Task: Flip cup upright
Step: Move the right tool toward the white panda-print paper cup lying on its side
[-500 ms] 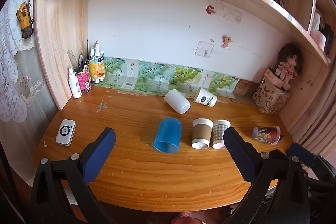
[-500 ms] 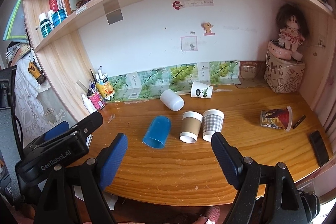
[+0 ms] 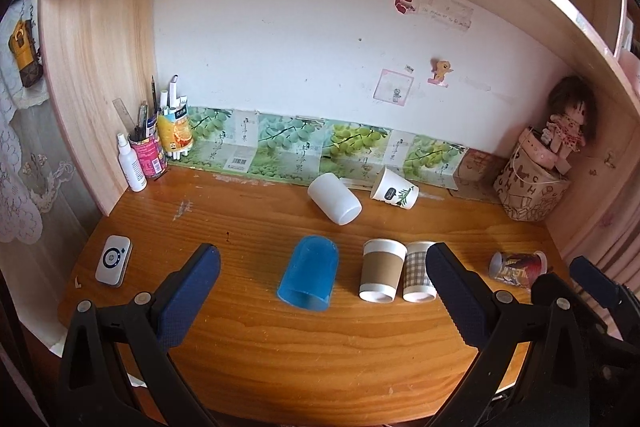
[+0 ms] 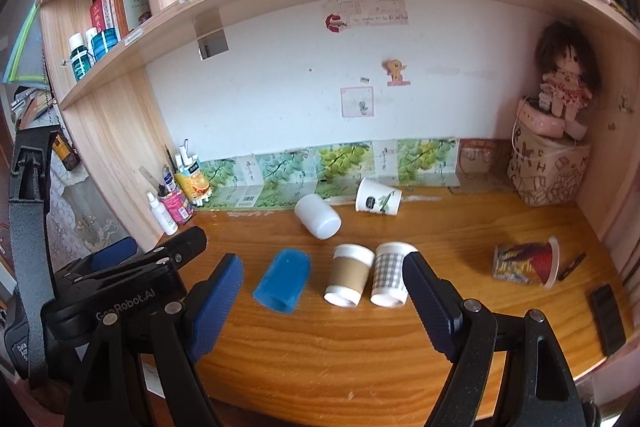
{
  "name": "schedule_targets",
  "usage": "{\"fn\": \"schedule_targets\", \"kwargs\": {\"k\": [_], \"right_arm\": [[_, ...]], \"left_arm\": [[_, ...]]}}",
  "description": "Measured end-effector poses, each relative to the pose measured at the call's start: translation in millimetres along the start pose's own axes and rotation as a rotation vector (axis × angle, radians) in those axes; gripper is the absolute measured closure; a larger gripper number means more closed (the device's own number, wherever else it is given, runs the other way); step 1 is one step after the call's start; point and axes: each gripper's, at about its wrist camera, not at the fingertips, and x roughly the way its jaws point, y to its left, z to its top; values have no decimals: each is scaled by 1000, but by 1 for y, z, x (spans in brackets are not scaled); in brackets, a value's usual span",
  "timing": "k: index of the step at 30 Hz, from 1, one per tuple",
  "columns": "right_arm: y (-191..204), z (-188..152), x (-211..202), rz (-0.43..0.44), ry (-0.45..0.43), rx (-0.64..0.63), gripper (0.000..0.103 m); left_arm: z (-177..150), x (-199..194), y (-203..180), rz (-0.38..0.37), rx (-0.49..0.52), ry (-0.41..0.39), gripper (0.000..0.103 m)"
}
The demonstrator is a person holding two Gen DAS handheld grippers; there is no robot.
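Observation:
Several cups lie on their sides on the wooden desk [image 3: 320,355]. A blue plastic cup [image 3: 308,277] [image 4: 283,279] lies with its mouth toward me. Beside it lie a brown-sleeved paper cup [image 3: 382,275] [image 4: 349,275] and a checked paper cup [image 3: 418,277] [image 4: 390,273]. Behind lie a white plastic cup [image 3: 334,198] [image 4: 318,216] and a white leaf-print paper cup [image 3: 394,188] [image 4: 378,202]. A red printed cup [image 3: 518,265] [image 4: 526,263] lies at the right. My left gripper [image 3: 322,291] and right gripper [image 4: 322,299] are both open and empty above the front edge.
A pen holder [image 3: 150,153] and spray bottle [image 3: 131,165] stand at the back left. A white device [image 3: 113,260] lies front left. A doll on a printed box [image 4: 548,167] fills the back right corner. A black phone [image 4: 607,319] lies at the right edge. A shelf overhangs.
Both grippers have moved slightly closer to the desk; the cups sit a little larger in view. No cup has moved.

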Motion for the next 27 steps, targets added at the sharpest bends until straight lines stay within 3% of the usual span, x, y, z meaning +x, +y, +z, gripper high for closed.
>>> {"fn": "schedule_targets", "kwargs": {"k": [8,14,18,27], "right_arm": [[-42,32,27,64,-36,-51,20],[-72,48,61,106,2,-115,20],[-93,59,91,150,39,-99,20],[-119,77,158,218,61,-104,20]], "left_arm": [[25,29,-37,44,7,-5,0],[35,63,-56,72,-21,68,0],[42,91,-60,55,-101,152,0],[51,142,-57,40,-279,261,1]]}}
